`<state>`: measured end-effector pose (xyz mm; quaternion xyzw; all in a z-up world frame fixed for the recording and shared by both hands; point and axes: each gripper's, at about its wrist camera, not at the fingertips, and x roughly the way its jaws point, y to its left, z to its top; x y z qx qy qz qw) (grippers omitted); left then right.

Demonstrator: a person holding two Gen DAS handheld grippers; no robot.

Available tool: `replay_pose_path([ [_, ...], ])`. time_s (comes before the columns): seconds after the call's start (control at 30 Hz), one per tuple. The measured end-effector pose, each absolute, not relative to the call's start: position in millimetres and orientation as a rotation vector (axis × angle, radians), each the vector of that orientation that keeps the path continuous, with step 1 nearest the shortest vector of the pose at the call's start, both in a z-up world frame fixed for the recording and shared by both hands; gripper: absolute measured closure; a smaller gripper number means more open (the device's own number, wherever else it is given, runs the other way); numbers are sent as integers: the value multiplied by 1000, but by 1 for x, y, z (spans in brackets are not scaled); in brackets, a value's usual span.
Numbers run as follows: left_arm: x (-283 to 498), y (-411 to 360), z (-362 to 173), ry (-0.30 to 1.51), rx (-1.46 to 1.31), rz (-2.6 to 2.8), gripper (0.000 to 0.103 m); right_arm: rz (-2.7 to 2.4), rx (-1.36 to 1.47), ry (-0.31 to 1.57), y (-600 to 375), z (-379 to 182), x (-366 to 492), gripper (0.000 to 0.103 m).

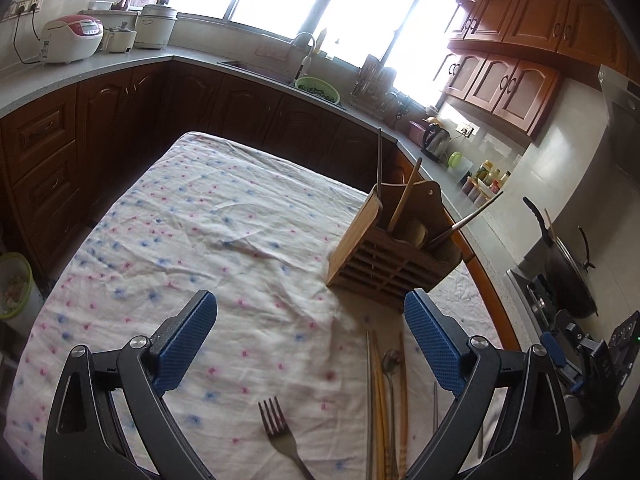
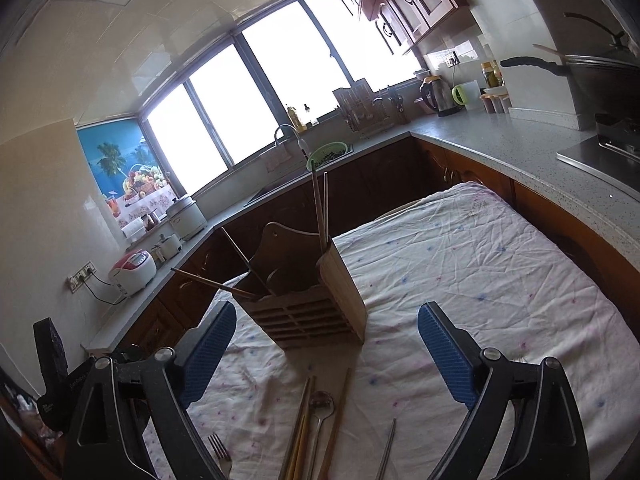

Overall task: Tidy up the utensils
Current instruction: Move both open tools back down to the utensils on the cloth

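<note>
your left gripper [image 1: 310,334] and right gripper [image 2: 326,342] hover with jaws spread, holding nothing. the slatted wooden utensil holder [image 1: 394,250] stands toward the desk's far edge, some sticks already slotted in. loose wooden and metal chopsticks [image 2: 300,436], the metal spoon [image 2: 321,404] and steel fork [image 1: 280,434] lie flat by the near edge, probably awaiting pickup.

Home kitchen: sink [image 1: 256,70], wooden cabinets [image 1: 516,12].

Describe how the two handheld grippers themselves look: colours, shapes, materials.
Both match. The left gripper and right gripper have black angular linkage arms with triangular cutouts, silver round pivot bolts, and flat rectangular blue finger pads with a fine ribbed texture. No cables or sleeves visible.
</note>
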<state>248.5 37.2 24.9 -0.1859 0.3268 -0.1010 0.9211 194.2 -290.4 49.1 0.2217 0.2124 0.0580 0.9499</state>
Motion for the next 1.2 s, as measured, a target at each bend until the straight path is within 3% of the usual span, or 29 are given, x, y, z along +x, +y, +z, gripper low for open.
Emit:
replay_pose_path([
  [0.53, 203, 20, 0, 731, -342, -244, 6, 96, 434, 521, -285, 9, 146, 9],
  [1.2, 211, 4, -21, 821, -232, -225, 6, 92, 385, 599, -276, -8, 152, 10],
])
